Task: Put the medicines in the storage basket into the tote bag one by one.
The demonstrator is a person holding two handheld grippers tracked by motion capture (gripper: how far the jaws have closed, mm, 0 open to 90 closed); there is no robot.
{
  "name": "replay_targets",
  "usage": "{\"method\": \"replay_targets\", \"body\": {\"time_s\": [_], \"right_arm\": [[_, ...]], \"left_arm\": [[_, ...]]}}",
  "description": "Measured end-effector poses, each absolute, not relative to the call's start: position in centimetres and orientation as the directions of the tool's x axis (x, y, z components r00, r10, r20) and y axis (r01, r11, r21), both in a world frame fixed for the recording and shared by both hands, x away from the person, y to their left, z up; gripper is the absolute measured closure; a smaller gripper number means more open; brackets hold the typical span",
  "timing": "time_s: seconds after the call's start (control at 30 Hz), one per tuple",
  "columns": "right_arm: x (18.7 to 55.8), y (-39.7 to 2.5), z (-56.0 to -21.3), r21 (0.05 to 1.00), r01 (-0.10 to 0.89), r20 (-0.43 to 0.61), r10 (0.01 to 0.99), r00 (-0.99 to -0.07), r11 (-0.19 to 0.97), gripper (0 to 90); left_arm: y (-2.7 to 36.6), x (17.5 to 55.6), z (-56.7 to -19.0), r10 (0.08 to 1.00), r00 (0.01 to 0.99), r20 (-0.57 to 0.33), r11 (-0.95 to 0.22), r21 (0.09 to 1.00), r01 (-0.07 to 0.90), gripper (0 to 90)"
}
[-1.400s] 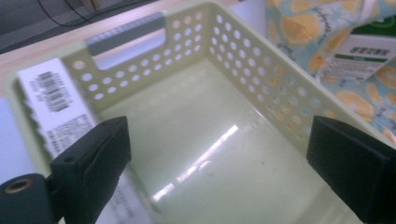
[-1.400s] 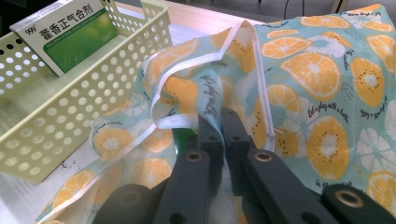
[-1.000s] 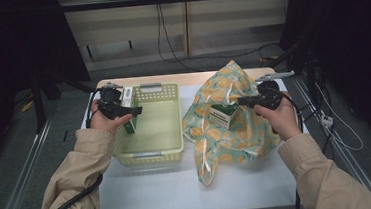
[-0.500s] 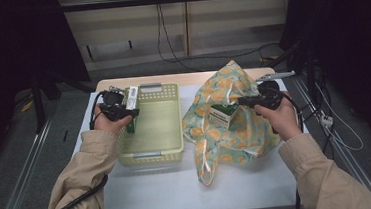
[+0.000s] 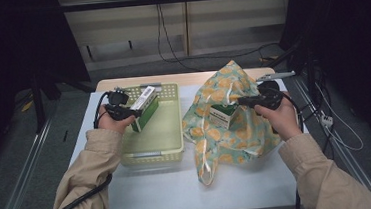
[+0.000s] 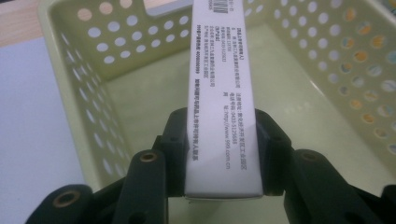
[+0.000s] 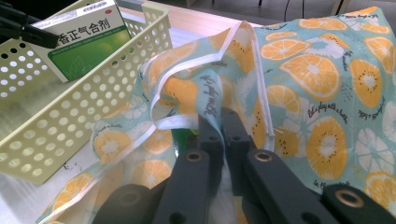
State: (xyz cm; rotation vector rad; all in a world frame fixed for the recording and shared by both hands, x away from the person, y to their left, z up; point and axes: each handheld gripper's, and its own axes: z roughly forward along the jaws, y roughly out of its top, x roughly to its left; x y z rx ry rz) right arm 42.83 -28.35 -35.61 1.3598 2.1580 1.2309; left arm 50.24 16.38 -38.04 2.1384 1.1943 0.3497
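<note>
Medicine box clamped between left gripper jaws, held tilted over yellow basket, likely for placing inside; right gripper jaws pinched on fruit-print bag rim, mouth kept open, second box exposed inside

Green box half buried in bag; held box's far end cut off by top edge.

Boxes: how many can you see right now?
2. One box is held over the basket by the left gripper; the second box sits in the bag. More may be hidden inside.
</note>
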Motion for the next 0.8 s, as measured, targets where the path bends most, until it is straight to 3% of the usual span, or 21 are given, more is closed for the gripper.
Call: {"method": "replay_targets", "body": {"time_s": [0.5, 0.8], "right_arm": [[42.9, -28.6, -35.7, 0.792, 0.585, 0.18, 0.85, -0.496, 0.173, 89.7], [43.0, -28.9, -35.8, 0.792, 0.587, 0.181, 0.854, -0.487, 0.167, 89.7]], "left_arm": [[13.8, 48.2, -33.3, 0.717, 0.681, -0.151, -0.394, 0.718, 0.574, 63.0], [11.9, 46.8, -29.9, 0.651, 0.751, -0.109, -0.446, 0.746, 0.495, 63.0]]}}
